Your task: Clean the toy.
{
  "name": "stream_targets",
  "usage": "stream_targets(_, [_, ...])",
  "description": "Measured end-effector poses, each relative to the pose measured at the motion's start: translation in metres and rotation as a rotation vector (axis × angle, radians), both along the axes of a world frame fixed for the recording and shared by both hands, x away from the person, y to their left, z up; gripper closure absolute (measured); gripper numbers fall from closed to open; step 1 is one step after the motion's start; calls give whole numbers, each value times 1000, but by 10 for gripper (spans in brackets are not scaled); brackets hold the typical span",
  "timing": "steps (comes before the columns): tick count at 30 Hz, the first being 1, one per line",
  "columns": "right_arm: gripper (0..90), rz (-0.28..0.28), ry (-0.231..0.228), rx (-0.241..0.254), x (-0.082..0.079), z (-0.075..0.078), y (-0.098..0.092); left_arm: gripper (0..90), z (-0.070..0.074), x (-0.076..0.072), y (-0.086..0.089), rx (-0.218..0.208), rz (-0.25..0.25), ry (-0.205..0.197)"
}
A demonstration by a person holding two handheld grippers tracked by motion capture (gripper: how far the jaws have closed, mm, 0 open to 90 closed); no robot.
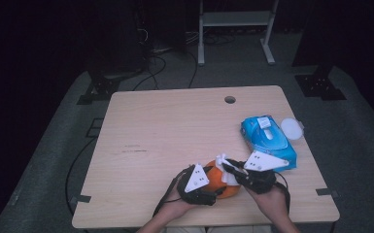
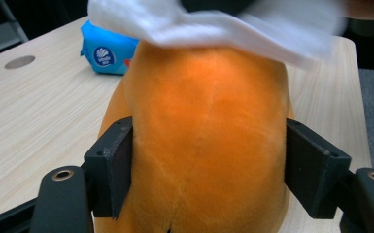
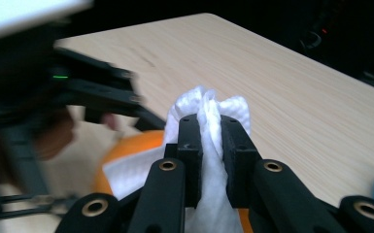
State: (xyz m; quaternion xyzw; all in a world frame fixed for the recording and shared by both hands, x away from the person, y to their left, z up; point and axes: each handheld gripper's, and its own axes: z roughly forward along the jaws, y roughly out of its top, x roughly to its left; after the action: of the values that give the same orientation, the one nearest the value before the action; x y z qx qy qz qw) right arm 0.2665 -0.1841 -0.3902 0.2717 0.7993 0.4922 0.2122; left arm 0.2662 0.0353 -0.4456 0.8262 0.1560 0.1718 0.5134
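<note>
An orange plush toy (image 1: 218,182) rests near the table's front edge. My left gripper (image 1: 209,190) is shut on it; in the left gripper view both black pads (image 2: 119,165) press into the orange plush toy (image 2: 209,145) from either side. My right gripper (image 1: 227,169) comes in from the right, shut on a bunched white wipe (image 1: 225,167) that lies against the top of the toy. The right gripper view has that white wipe (image 3: 209,121) pinched tight in my right gripper (image 3: 209,141), above the orange toy (image 3: 126,145). A white wipe (image 2: 213,24) drapes over the toy's top.
A blue pack of wet wipes (image 1: 268,141) lies on the right side of the light wooden table (image 1: 165,126), with a round white lid (image 1: 292,128) beside it at the edge. A cable hole (image 1: 229,99) sits near the far edge. Dark floor surrounds the table.
</note>
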Motion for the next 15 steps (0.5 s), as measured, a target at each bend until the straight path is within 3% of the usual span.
stream_targets(4, [796, -60, 45, 36, 10, -8, -21, 277, 0, -2, -3, 11, -13, -20])
stream_targets(7, [796, -96, 64, 33, 15, -13, -30, 281, -1, 1, 2, -4, -14, -2])
stream_targets(9, [797, -98, 95, 64, 16, -18, -35, 290, 0, 2, 5, -16, -15, 10])
stream_targets(12, [796, -76, 69, 78, 8, -10, -30, 322, 1, 5, 8, -45, 2, 29])
stream_targets(15, [796, -11, 23, 95, -5, 2, -20, 372, 8, 7, 13, -77, 21, 47])
